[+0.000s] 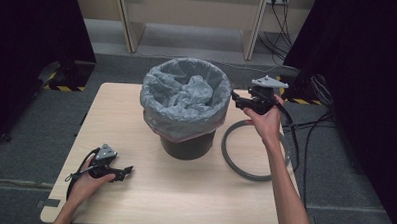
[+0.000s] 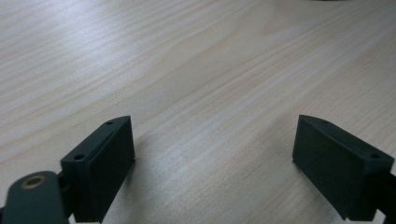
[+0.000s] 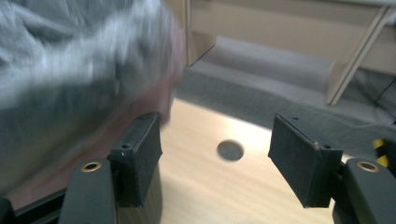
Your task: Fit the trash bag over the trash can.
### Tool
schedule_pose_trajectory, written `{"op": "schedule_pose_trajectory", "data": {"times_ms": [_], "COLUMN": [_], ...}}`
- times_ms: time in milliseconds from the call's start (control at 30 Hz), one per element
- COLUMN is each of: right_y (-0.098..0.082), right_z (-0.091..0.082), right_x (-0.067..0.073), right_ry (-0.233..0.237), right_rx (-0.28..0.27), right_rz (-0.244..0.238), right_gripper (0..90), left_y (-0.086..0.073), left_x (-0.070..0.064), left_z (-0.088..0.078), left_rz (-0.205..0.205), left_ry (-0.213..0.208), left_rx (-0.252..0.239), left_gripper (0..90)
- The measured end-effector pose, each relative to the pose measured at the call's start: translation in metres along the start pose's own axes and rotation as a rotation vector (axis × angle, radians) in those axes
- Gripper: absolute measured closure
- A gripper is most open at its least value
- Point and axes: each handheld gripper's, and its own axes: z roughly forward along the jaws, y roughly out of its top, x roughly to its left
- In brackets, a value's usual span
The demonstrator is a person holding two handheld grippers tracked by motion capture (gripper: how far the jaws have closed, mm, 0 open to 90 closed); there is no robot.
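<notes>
1. Table (image 1: 183,201): both grippers work over it.
2. Bin (image 1: 188,144) with grey bag (image 1: 184,99): just left of the right gripper (image 1: 235,99), its rim beside the left jaw.
3. Ring (image 1: 244,171): flat, below the right hand.
4. Right gripper: jaws partly apart, holding nothing; a badly aimed pinch could tug the bag off the rim.
5. Left gripper (image 1: 129,169): open wide, empty, resting on the table.

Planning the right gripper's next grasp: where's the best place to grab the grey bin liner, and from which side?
Grip the liner's folded-over edge on the bin's right rim, coming in from the right, where the right gripper hovers with open jaws. There the plastic drapes outside the rim in a thin, loose skirt that a two-jaw pinch could likely catch; the crumpled middle is bulkier and sits deeper.
</notes>
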Motion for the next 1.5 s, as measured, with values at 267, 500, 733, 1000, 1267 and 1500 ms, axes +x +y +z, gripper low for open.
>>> {"op": "schedule_pose_trajectory", "data": {"times_ms": [267, 500, 733, 1000, 1267, 1500], "right_y": [0.003, 0.023, 0.005, -0.027, -0.052, -0.055], "right_z": [-0.011, -0.014, 0.006, 0.025, 0.045, 0.026], "right_x": [-0.013, -0.008, -0.005, 0.001, 0.01, -0.008], "right_ry": [0.01, 0.045, 0.069, 0.05, 0.034, 0.027], "right_rx": [-0.091, -0.14, -0.126, -0.015, 0.073, 0.04], "right_rz": [0.11, 0.123, 0.189, 0.127, 0.082, 0.125], "right_gripper": [32.4, 29.7, 35.8, 33.4, 29.8, 28.0], "left_y": [0.0, 0.0, 0.0, 0.0, 0.0, 0.0], "left_x": [0.0, 0.0, 0.0, 0.0, 0.0, 0.0], "left_z": [0.0, 0.0, 0.0, 0.0, 0.0, 0.0], "left_rz": [0.0, 0.0, 0.0, 0.0, 0.0, 0.0], "left_ry": [0.0, 0.0, 0.0, 0.0, 0.0, 0.0], "left_rx": [0.0, 0.0, 0.0, 0.0, 0.0, 0.0], "left_gripper": [11.9, 11.9, 11.9, 11.9, 11.9, 11.9]}}
